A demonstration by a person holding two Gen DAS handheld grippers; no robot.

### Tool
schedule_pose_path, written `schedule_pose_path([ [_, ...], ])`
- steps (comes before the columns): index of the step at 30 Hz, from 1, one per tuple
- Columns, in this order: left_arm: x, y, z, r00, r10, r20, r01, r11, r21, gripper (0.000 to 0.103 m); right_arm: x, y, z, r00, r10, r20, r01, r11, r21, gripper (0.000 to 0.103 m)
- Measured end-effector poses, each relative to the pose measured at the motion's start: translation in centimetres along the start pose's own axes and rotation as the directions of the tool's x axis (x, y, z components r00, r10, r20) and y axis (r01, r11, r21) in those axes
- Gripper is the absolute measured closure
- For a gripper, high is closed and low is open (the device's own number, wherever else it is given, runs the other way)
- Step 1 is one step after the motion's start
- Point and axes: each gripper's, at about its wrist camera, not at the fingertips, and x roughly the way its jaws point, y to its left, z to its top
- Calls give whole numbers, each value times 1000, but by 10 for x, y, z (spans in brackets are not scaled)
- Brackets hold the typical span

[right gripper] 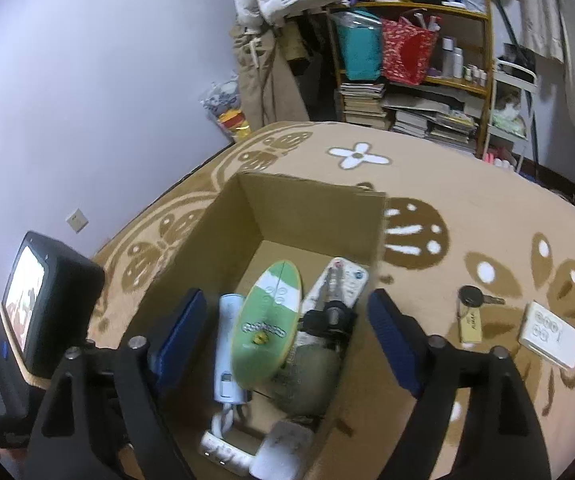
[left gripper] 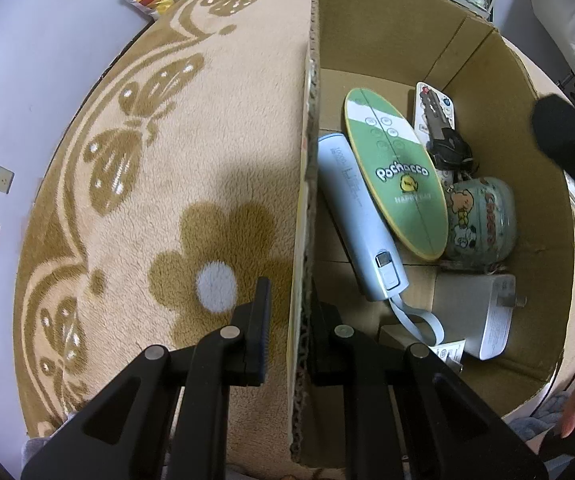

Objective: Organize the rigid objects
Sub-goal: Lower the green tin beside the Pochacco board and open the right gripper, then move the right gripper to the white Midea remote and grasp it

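— What do we have in the left gripper (left gripper: 285, 330)?

— Our jaws straddle the near wall of the cardboard box (left gripper: 302, 216), one finger outside over the rug (left gripper: 167, 128), one inside. They are nearly closed on the cardboard edge, though we cannot tell from this view whether the pads actually press it.

— And inside the box?

— Ahead and to the right of those jaws lies a pale blue power bank (left gripper: 361, 220), with a green oval Pochacco board (left gripper: 397, 172) leaning across it. Beyond the board sit a white remote (left gripper: 433, 106) and a black key bundle (left gripper: 449, 148); a round cartoon-printed jar (left gripper: 481, 220) touches the board's right edge, and a white charger (left gripper: 491, 316) lies nearest us.

— What does the right wrist view add?

— Our right gripper (right gripper: 283, 332) hovers above the open box with jaws spread wide and nothing between them. Only this view shows what lies outside on the rug, right of those jaws: a key with a tan tag (right gripper: 473, 308) and a small white box (right gripper: 549, 334) just beyond it. To the left stands a dark device with a lit screen (right gripper: 35, 304).
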Motion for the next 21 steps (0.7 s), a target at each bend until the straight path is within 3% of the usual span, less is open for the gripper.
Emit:
schedule_pose_path([
  [5, 0, 0, 1, 1000, 0, -1, 0, 1000, -2, 89, -10, -28, 1, 999, -46, 14, 45, 998, 49, 3],
  [13, 0, 1, 0, 1000, 1, -1, -1, 1000, 0, 88, -21, -78, 6, 982, -190, -6, 190, 980, 67, 3],
  [21, 0, 0, 0, 1000, 1, -1, -1, 1000, 0, 88, -18, -144, -2, 972, -232, -33, 234, 961, 150, 3],
])
